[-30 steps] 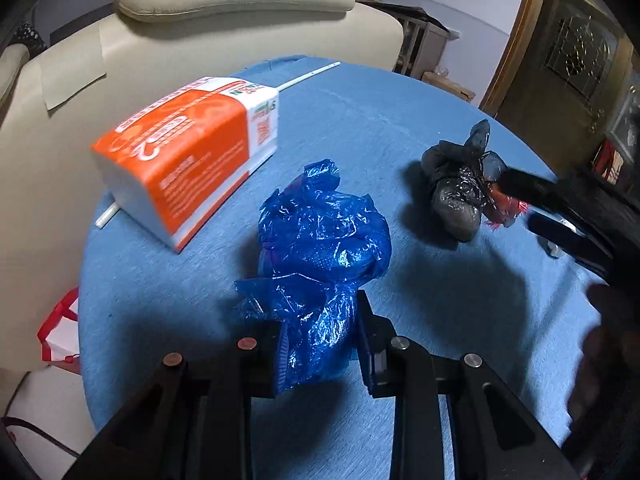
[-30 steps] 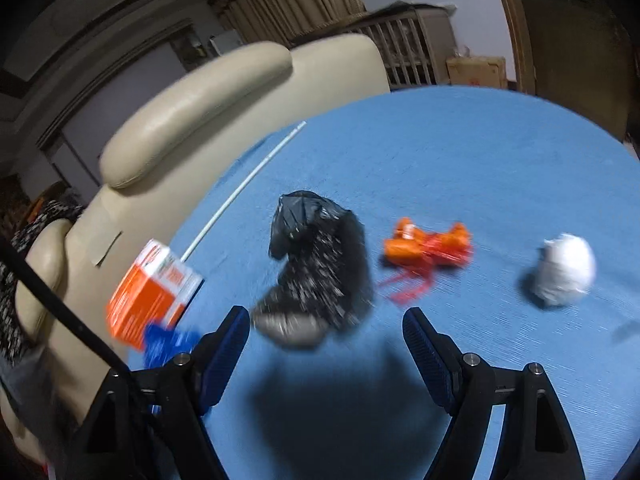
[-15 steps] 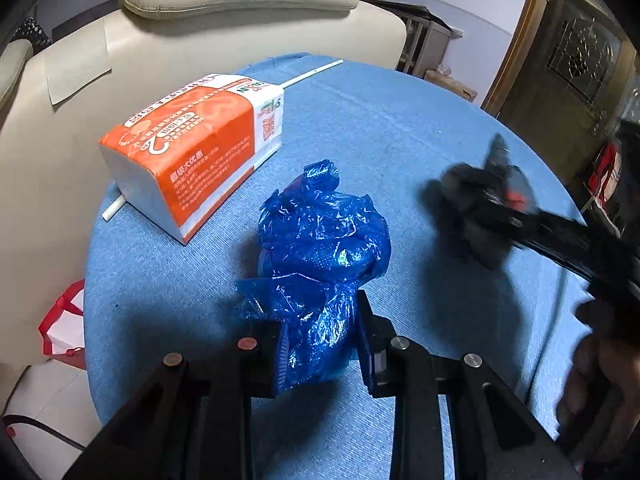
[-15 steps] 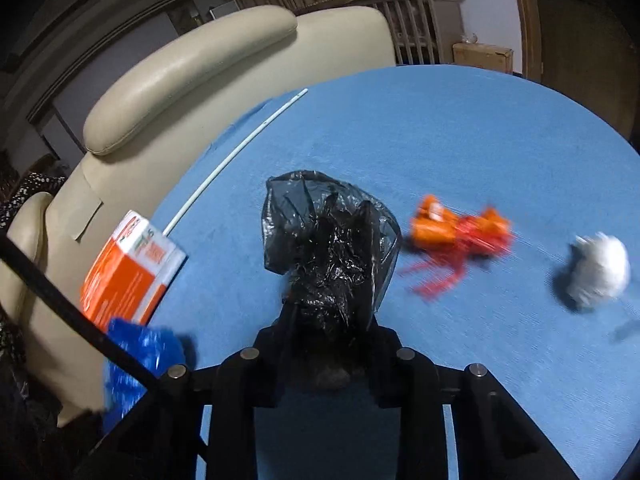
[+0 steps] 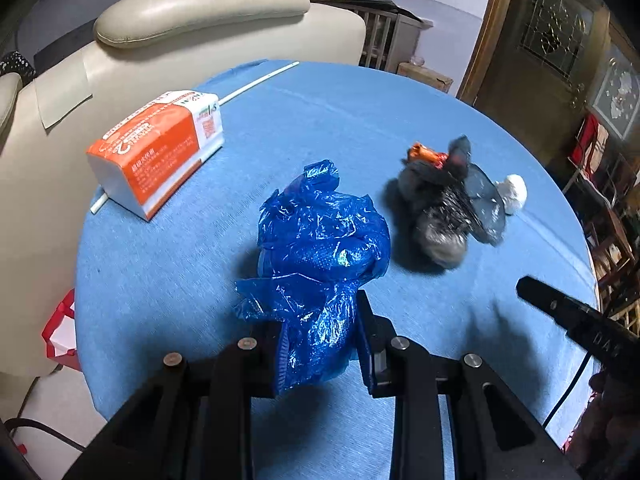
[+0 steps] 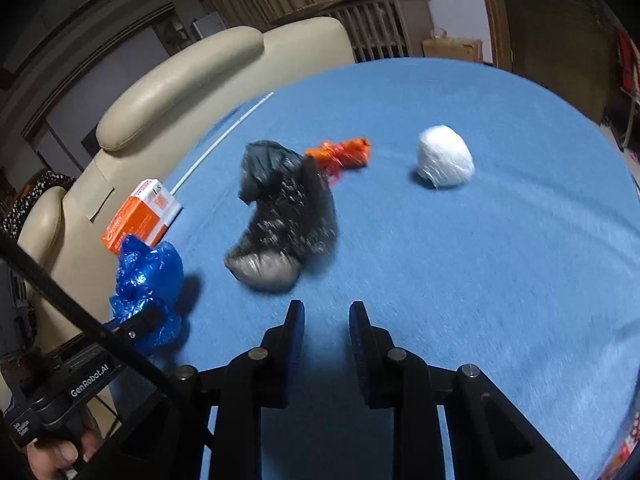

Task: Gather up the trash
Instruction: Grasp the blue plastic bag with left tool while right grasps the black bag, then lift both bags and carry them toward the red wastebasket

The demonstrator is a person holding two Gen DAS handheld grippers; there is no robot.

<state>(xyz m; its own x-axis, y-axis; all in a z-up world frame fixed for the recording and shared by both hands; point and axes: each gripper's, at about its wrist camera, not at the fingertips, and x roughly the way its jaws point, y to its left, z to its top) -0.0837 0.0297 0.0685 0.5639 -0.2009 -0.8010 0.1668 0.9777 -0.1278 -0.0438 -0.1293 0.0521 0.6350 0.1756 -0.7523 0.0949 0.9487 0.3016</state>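
A round desk [image 5: 400, 120] under a blue cloth carries scattered trash, seen from two hand-held grippers. The landmark is the crumpled blue plastic bag [image 5: 320, 248] near the desk's close edge.

The left gripper [image 5: 320, 344] is clenched on the lower folds of the blue bag, its jaws pressed in from both sides. The right gripper [image 6: 325, 336] has its jaws drawn close together with nothing between them; it hangs over bare cloth, just short of the black plastic bag [image 6: 280, 216].

That black bag, blurred, lies on the desk just right of the blue bag. Behind it, touching or nearly so, is one orange wrapper [image 6: 340, 154]. Farther right of the blue bag sits one white crumpled paper ball [image 6: 445, 157]. Left of the blue bag stands one orange-and-white tissue pack [image 5: 160, 152], with one thin white stick [image 5: 260, 82] running out from under it toward the far edge.

Count: two plastic bags, one wrapper, one paper ball.

Judged by looks, all this trash is very light and soft. The film bags should crush and may slip, so a bunched fold gives the best hold. The ball should squash slightly; pinch across its middle.
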